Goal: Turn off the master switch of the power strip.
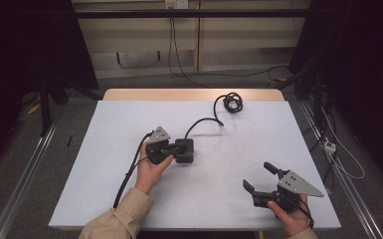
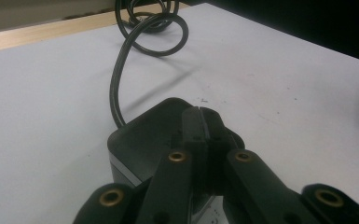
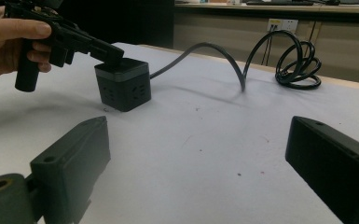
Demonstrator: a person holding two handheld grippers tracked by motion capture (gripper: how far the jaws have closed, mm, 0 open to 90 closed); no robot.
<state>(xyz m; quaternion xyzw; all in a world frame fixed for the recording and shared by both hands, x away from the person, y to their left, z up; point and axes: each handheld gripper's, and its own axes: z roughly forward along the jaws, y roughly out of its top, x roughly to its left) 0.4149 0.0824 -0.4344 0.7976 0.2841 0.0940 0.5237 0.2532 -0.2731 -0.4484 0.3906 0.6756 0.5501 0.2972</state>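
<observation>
Black cube power strip (image 1: 185,151) with a grey band, standing upright a little left of the counter's (image 1: 104,164) middle, well clear of every edge. Black cable (image 1: 202,122) running from its far side toward the far edge, arching up off the surface, then ending in a loose coil (image 1: 232,102) close to that far edge, right of centre.

Left hand-held gripper (image 1: 178,148) held level just above the surface, jaws pressed fully together with nothing between them, tips resting on or just over the top of the cube; contact hard to judge from the left gripper view, where the closed jaws lie across the cube's dark top face. Left hand (image 1: 151,169) wrapped round the grip, beige sleeve (image 1: 122,219) coming in from the near edge.

Right hand-held gripper (image 1: 261,178) near the near right corner, jaws spread wide and empty, aimed leftward toward the cube but well apart from it. Right hand (image 1: 291,219) at the near edge.
</observation>
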